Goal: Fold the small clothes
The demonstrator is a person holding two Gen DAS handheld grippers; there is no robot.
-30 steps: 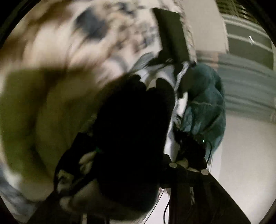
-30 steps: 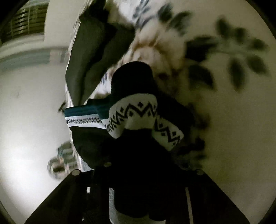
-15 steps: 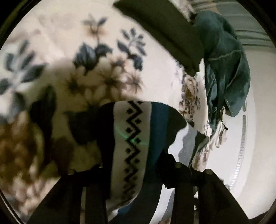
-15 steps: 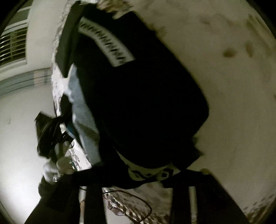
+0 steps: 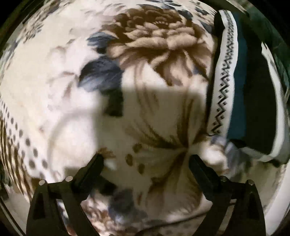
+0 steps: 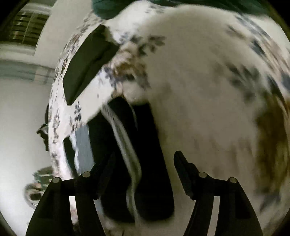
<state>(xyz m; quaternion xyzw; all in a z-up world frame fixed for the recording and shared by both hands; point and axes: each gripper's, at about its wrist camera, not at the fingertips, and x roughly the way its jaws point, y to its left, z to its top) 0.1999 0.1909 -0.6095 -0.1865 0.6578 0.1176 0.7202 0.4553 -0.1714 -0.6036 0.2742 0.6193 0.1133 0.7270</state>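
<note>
A folded dark garment (image 5: 253, 90) with a white zigzag band and a teal stripe lies on the floral blanket (image 5: 145, 72) at the right of the left wrist view. My left gripper (image 5: 145, 159) is open and empty over the blanket, left of the garment. In the right wrist view the same garment (image 6: 137, 154) lies folded just ahead of and between the open fingers of my right gripper (image 6: 145, 158); the fingers stand apart and do not grip it.
A flat dark folded item (image 6: 85, 65) lies near the blanket's far left edge. A teal cloth (image 6: 108, 7) lies at the top. A pale floor (image 6: 21, 118) lies beyond the edge on the left.
Both grippers have let go of the patterned garment and opened. It now lies folded on the blanket. The left gripper has drawn away to its left.
</note>
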